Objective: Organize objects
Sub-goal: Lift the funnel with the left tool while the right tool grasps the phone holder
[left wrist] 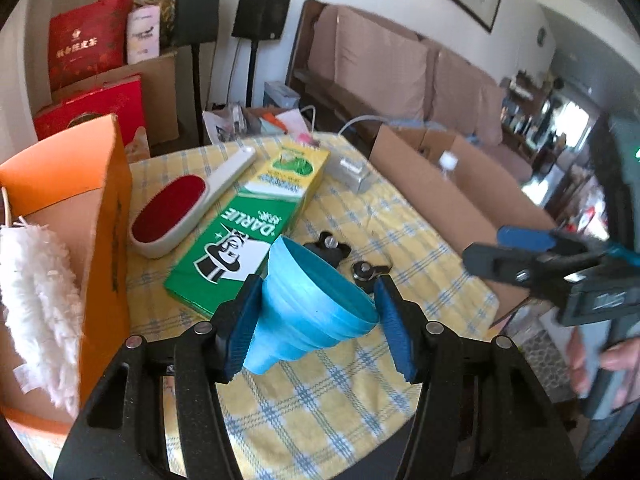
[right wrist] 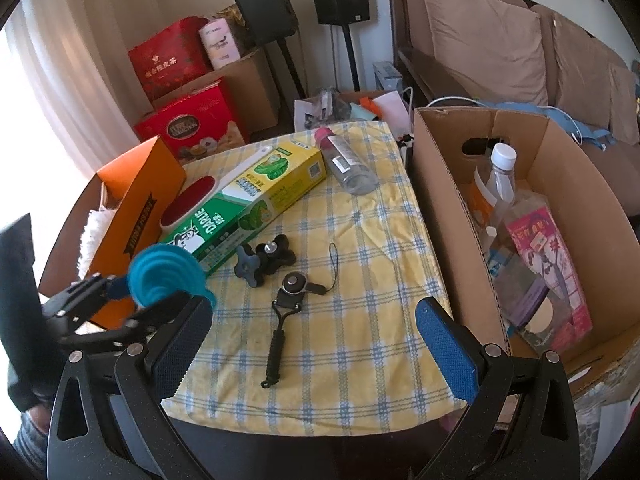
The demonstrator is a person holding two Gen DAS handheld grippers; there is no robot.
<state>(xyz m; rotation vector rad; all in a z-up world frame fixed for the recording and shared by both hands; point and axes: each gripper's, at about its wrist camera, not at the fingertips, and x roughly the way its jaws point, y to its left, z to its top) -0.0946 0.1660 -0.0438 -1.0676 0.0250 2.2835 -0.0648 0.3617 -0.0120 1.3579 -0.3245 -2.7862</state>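
Between the left gripper's (left wrist: 316, 320) blue pads: a blue collapsible funnel (left wrist: 312, 300), clamped, lifted off the checked tablecloth (left wrist: 340, 400). Right gripper (right wrist: 312, 344) gapes wide, empty.

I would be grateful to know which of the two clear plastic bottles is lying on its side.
The pink-capped bottle lies flat on the checked tablecloth; the white-capped bottle stands upright inside the cardboard box.

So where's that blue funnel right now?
The blue funnel is held between the pads of the left tool, lifted over the near-left part of the checked tablecloth, in front of the green toothpaste box and beside the orange box.
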